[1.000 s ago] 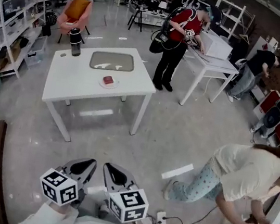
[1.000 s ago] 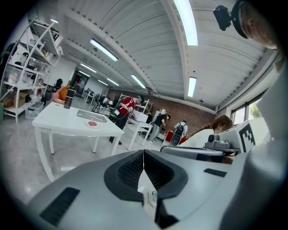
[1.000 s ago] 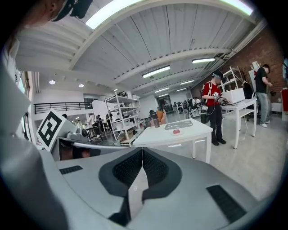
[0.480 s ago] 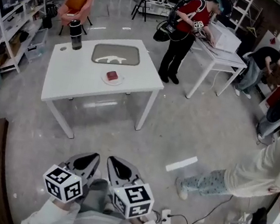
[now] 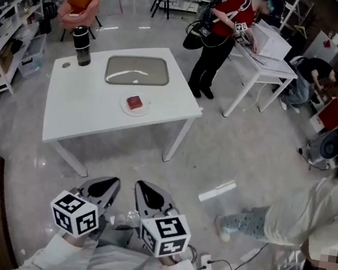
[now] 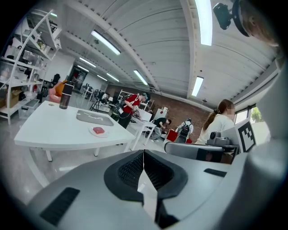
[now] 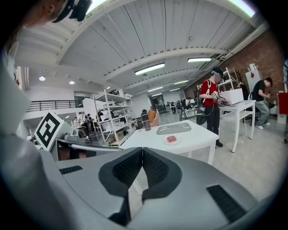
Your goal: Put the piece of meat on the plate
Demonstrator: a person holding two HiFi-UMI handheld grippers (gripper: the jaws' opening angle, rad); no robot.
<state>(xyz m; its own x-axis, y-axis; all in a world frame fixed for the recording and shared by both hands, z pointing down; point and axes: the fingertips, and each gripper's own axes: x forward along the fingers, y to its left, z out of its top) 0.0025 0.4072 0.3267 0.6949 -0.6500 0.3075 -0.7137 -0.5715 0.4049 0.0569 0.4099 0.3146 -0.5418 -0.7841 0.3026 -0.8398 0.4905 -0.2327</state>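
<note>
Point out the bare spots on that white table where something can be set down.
The white table is bare across its near-left half, bordered by the tumbler at the far corner and the plate with the meat on the right. A narrower strip runs along the near edge below the plate. Crowded: the far side, with tumbler, tray and plate.

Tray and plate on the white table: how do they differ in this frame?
The tray is rectangular with rounded corners; the plate is round. The tray is grey and clearly larger; the plate is small and pale. The tray looks empty, while the plate holds the red piece of meat. Both lie flat on the white table, apart from each other.
</note>
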